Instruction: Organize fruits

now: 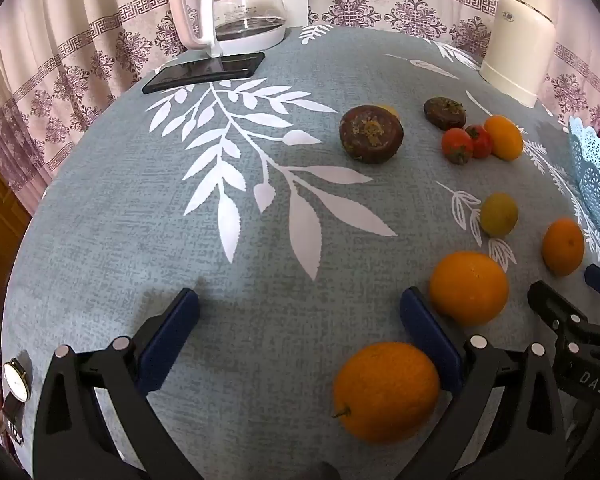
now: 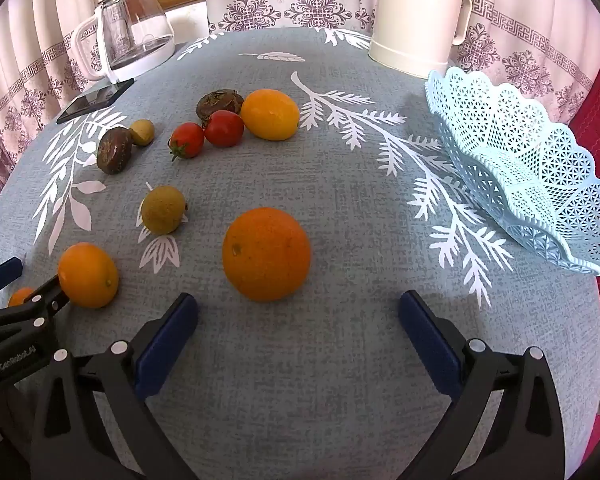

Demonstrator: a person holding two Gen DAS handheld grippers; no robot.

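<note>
Fruit lies scattered on a grey-blue leaf-print tablecloth [image 1: 260, 340]. My left gripper [image 1: 300, 300] stands open just above the cloth. One orange [image 1: 386, 392] lies between its fingers, close to the right one, untouched. A second orange [image 1: 469, 288] sits just outside that finger. My right gripper [image 2: 300, 304] is open too, with a smaller orange [image 2: 266, 254] just ahead of its fingertips. Farther off lie a greenish longan [image 2: 163, 210], two tomatoes [image 2: 187, 140], a yellow-orange fruit [image 2: 270, 114] and two brown fruits [image 2: 115, 150]. A pale blue lattice basket [image 2: 520, 168] stands at the right, holding nothing.
A glass kettle [image 1: 240, 12] and a black phone [image 1: 206, 72] sit at the far left, and a cream jug [image 2: 416, 16] at the back beside the basket. A wristwatch [image 1: 16, 380] lies at the table's left edge. Patterned curtains hang behind.
</note>
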